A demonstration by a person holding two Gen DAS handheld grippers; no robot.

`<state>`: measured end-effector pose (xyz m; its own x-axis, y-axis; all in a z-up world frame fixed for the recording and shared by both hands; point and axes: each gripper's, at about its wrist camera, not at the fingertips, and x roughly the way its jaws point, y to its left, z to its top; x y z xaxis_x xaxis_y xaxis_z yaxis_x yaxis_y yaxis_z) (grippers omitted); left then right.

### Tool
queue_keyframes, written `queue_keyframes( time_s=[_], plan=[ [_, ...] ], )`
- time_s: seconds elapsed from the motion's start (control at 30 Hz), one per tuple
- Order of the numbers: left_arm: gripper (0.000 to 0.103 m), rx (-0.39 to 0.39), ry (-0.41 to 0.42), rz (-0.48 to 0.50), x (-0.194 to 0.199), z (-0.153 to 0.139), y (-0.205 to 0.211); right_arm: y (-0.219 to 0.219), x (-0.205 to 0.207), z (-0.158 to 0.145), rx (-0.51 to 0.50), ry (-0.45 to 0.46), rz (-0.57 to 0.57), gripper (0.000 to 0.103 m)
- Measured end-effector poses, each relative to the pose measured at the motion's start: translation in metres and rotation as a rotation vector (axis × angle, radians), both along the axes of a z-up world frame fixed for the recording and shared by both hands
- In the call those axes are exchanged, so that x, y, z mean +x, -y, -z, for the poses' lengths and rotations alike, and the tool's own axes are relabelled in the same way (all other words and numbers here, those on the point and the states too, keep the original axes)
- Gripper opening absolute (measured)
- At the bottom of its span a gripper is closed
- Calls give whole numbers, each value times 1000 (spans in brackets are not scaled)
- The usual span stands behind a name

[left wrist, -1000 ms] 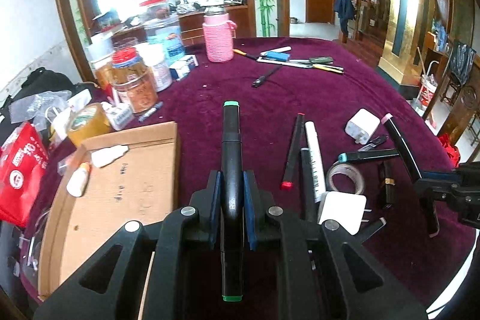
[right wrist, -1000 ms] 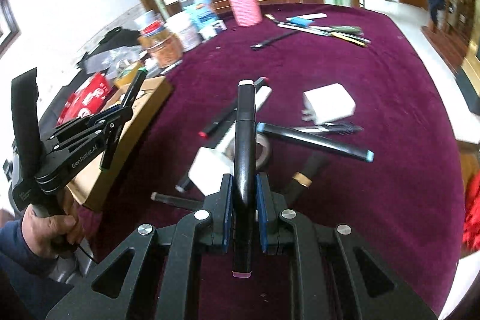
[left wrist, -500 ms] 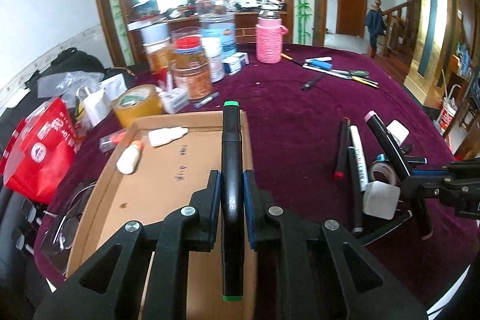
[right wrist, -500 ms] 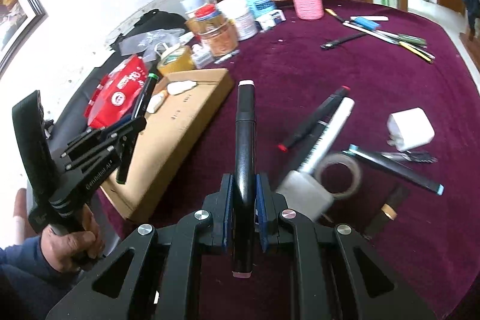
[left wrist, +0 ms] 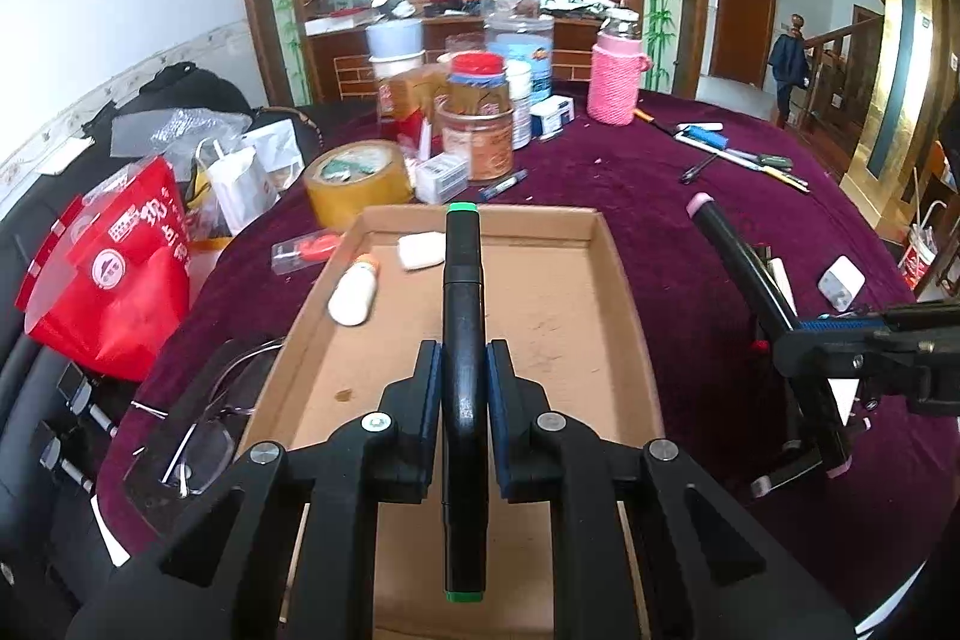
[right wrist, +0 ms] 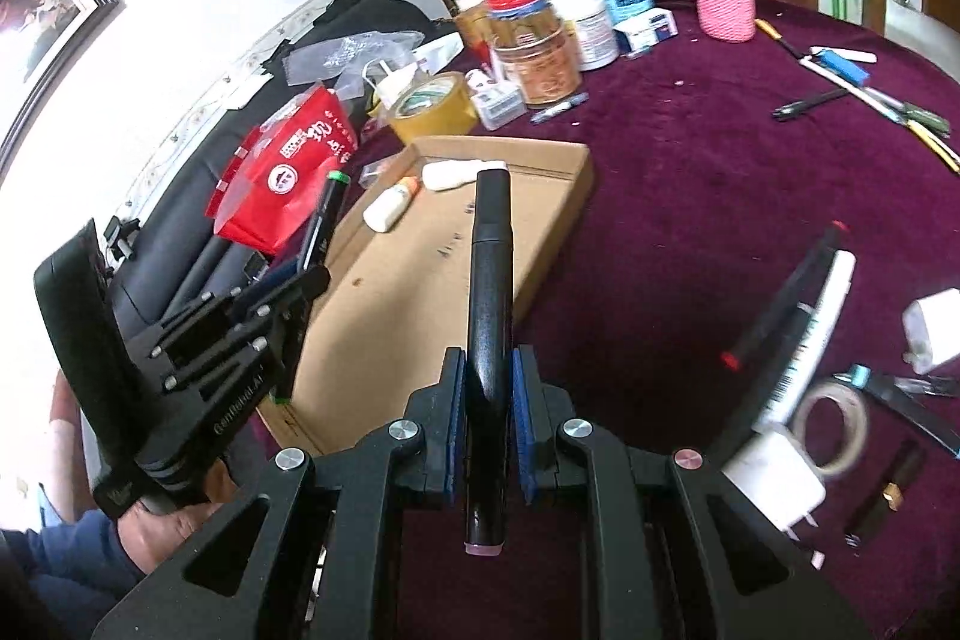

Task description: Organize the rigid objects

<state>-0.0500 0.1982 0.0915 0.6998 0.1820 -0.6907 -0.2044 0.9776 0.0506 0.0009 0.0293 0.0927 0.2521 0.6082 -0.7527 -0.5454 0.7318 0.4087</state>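
Observation:
My left gripper [left wrist: 462, 394] is shut on a black marker with green end caps [left wrist: 462, 280], held over the shallow cardboard tray [left wrist: 618, 292]. My right gripper [right wrist: 487, 400] is shut on a black marker with pink end caps [right wrist: 489, 280], over the tray's near right edge [right wrist: 540, 244]. In the left wrist view the right gripper [left wrist: 804, 340] and its pink-capped marker [left wrist: 732, 250] hang just right of the tray. The right wrist view shows the left gripper [right wrist: 294, 280] with the green-capped marker [right wrist: 324, 220] above the tray's left side. A white bottle [left wrist: 354, 292] and a white eraser-like block [left wrist: 420, 250] lie in the tray.
On the maroon cloth to the right lie more markers [right wrist: 786, 304], a clear tape ring [right wrist: 834, 424] and white chargers [right wrist: 774, 478]. Behind the tray stand a tan tape roll [left wrist: 360, 181], jars [left wrist: 477, 130] and a pink-sleeved bottle [left wrist: 618, 76]. A red bag [left wrist: 114, 274] and glasses [left wrist: 204, 436] sit left.
Both grippers have moved left with their markers, from over the scattered pens to over the cardboard tray. The tray now fills the middle of the left wrist view.

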Motion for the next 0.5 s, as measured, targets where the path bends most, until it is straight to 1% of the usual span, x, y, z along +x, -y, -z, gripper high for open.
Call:
queue_keyframes(
  time_s=[0.1, 0.23, 0.33, 0.5],
  plan=[
    [13, 6, -19, -2, 1, 4, -13, -19, 6, 5, 7, -23, 3, 14],
    [13, 11, -34, 7, 6, 9, -26, -49, 15, 9, -4, -24, 5, 14],
    [13, 11, -44, 14, 13, 12, -35, -72, 23, 13, -32, -13, 10, 14],
    [13, 2, -87, 29, 28, 22, -48, -102, 39, 27, -96, -16, 30, 14]
  ],
)
